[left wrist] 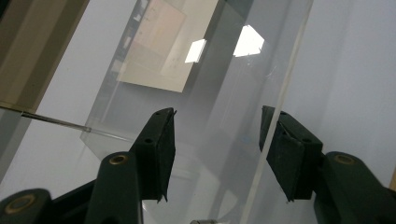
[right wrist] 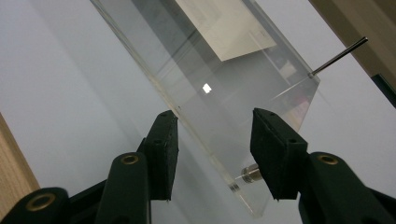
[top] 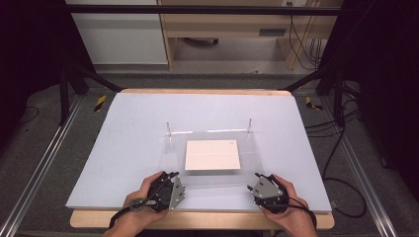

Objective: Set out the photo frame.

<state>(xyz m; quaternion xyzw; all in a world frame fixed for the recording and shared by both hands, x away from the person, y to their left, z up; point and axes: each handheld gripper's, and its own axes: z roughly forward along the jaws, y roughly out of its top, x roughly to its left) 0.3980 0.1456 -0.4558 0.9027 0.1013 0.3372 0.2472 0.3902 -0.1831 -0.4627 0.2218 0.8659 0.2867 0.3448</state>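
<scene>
Clear acrylic panel (top: 212, 158) lies crosswise just ahead of left gripper (top: 165, 190) and right gripper (top: 264, 190), both gaping, holding nothing.

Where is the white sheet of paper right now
In the high view the white sheet lies at the middle of the table, under the clear acrylic plate, ahead of and between the left gripper and right gripper.

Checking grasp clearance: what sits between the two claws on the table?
The near edge of the clear acrylic plate spans between left claw and right claw in the high view; white paper sheet lies farther back.
</scene>
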